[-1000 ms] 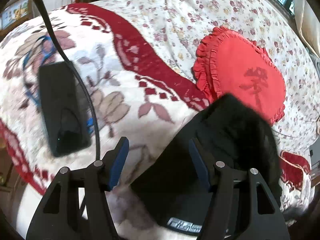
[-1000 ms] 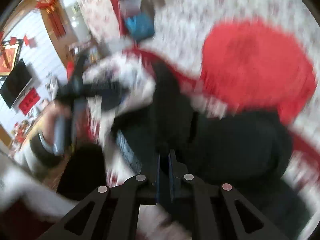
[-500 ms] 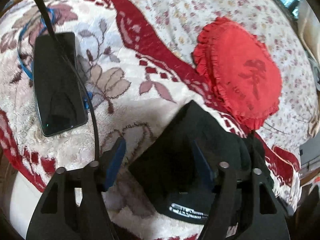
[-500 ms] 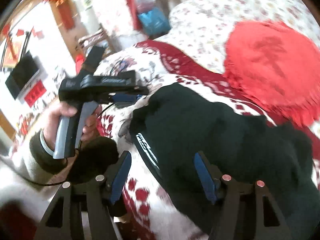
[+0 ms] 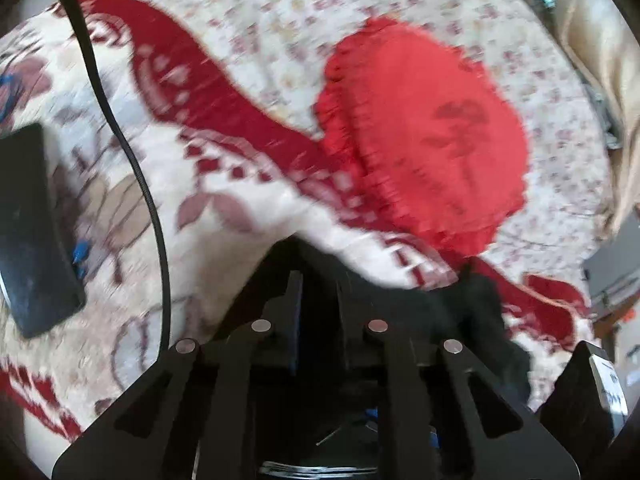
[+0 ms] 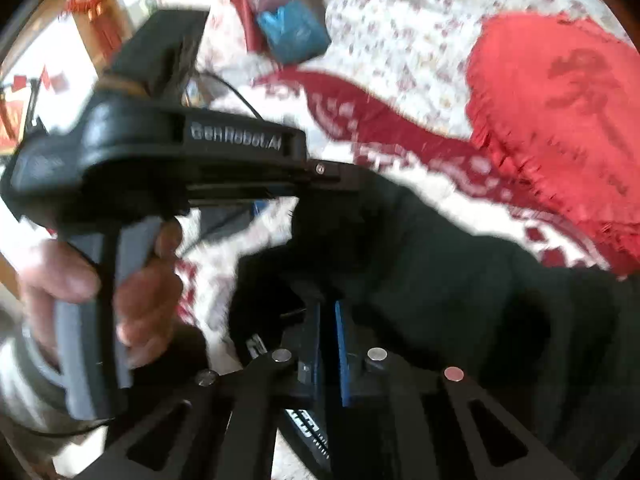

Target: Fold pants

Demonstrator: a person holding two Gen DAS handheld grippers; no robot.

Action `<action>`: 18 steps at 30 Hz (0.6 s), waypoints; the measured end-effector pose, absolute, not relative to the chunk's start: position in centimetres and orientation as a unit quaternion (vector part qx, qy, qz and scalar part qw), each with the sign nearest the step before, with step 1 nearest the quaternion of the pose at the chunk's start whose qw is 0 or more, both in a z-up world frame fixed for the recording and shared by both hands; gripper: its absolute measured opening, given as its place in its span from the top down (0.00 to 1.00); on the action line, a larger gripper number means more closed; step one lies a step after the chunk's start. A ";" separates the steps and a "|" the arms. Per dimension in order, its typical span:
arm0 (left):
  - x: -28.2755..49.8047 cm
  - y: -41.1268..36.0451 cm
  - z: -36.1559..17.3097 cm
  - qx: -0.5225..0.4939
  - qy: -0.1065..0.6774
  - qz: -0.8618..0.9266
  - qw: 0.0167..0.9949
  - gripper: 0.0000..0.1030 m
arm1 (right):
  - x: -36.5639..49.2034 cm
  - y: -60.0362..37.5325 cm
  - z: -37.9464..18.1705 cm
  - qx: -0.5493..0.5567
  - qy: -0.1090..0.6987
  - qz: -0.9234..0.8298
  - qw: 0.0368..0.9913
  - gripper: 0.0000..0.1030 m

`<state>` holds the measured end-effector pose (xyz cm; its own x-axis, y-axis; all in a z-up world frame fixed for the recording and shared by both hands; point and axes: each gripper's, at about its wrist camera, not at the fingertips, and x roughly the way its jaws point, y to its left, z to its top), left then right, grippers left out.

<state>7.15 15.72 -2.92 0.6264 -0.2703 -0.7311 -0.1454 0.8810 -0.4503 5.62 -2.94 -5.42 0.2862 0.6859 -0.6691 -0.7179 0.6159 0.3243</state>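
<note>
Black pants (image 6: 460,280) on patterned blanket (image 5: 240,184), left tongs (image 5: 318,300) and right tongs (image 6: 328,320) both clamped on the fabric.

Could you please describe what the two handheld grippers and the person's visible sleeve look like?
Each black plastic claw, left and right, has cut-out linkage arms, silver pivot pins and blue-padded fingers. Seen from the right wrist, the left tool has a grey pistol handle, white "GenRobot.AI" lettering and a thin black cable. The grey knit cuff is blurred.

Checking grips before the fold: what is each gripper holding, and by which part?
Both are shut on the black pants: the left gripper on a folded edge, the right gripper near the edge with the white lettering.
</note>
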 end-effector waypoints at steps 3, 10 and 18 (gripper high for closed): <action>6.7 15.9 0.8 -0.237 0.394 -0.054 0.886 0.90 | 5.0 -4.6 -2.0 0.019 0.388 0.458 0.799 0.95; 2.1 16.6 4.9 -0.193 0.362 -0.054 0.911 0.90 | 1.6 -4.2 1.0 0.020 0.359 0.499 0.788 0.99; 2.3 20.3 -2.2 -0.228 0.441 0.035 0.867 0.38 | 1.0 0.1 -3.8 -0.080 0.376 0.442 0.811 0.41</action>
